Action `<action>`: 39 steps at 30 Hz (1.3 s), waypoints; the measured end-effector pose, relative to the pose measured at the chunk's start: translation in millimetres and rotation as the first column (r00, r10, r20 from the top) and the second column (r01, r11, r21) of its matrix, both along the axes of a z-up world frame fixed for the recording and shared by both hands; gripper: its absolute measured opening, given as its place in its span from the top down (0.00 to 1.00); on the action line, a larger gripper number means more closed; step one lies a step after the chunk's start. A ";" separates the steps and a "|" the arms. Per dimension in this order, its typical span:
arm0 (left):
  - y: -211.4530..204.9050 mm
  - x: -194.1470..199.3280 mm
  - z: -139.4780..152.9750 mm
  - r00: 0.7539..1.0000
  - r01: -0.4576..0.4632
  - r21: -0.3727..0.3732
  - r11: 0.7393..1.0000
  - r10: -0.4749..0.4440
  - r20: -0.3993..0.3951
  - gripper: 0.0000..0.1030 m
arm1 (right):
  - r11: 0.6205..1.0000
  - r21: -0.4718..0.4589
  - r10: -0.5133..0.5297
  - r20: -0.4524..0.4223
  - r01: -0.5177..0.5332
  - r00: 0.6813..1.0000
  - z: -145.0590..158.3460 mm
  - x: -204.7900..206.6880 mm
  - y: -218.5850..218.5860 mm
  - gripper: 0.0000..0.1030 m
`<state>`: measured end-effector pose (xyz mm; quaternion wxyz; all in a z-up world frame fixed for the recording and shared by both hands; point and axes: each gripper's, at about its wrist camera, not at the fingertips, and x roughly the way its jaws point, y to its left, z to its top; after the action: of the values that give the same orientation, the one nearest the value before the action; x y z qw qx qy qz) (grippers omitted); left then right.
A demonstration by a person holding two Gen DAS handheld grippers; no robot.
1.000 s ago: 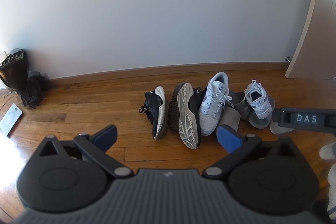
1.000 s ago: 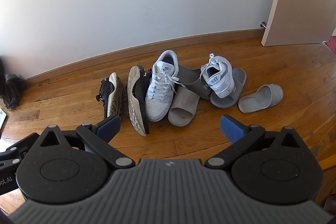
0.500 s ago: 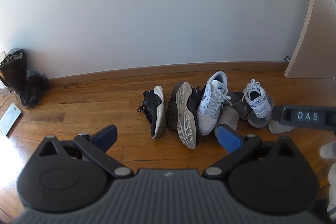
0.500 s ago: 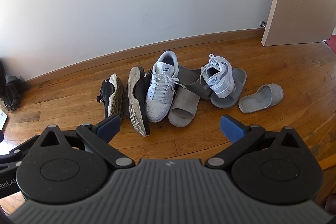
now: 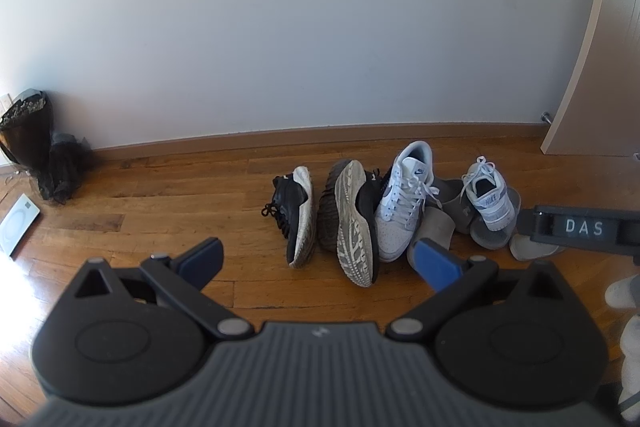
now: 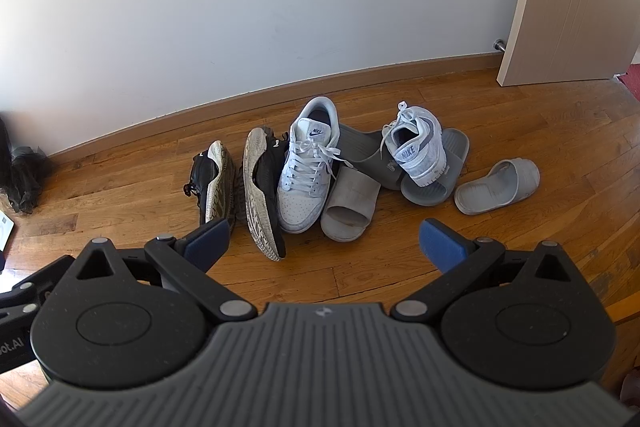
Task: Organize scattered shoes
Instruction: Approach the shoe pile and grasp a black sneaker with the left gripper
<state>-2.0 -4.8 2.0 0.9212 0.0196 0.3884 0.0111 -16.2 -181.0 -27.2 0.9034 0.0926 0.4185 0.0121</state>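
Seven shoes [image 6: 304, 167] lie jumbled on the floor [image 6: 520, 247] by the wall, some on their sides. Both my left hand-held gripper [image 5: 316, 255] and right hand-held gripper [image 6: 324, 239] are wide apart, holding nothing. I think they are light and bendy, so I would pinch a stiff heel edge.

A jumble of shoes by the wall: two black runners [image 6: 214, 179] [image 6: 264, 191] tipped on their sides, soles showing; a white sneaker [image 6: 304, 167] upright; its mate [image 6: 418, 147] atop dark grey slides [image 6: 434, 183]; pale slides [image 6: 350, 205] [image 6: 498, 187] alongside.
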 end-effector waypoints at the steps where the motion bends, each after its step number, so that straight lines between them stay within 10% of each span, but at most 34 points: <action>1: 0.0 0.1 0.2 1.000 0.001 -0.002 1.000 -0.001 -0.001 0.00 | 1.000 0.004 -0.002 0.001 0.002 1.000 0.2 -0.2 -0.7 0.01; 21: 109.2 40.8 44.3 0.979 -0.143 -0.124 0.982 0.159 0.129 0.00 | 0.994 0.102 0.024 0.058 -0.030 0.998 8.3 -8.8 -7.2 0.00; 29: 118.7 97.8 -6.5 1.000 -0.026 -0.183 0.983 0.025 -0.011 0.00 | 0.978 0.191 0.083 0.025 -0.087 0.996 2.6 2.7 -3.0 0.01; 39: 60.5 184.0 -144.0 0.984 0.061 -0.186 0.981 -0.090 -0.152 0.01 | 0.942 0.336 0.010 0.007 -0.012 1.000 5.9 23.5 -31.3 0.01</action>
<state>182.0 55.7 -142.0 0.8850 -0.0484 0.4591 -0.0610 7.3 -212.3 -21.3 0.8754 0.2431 0.4084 0.0886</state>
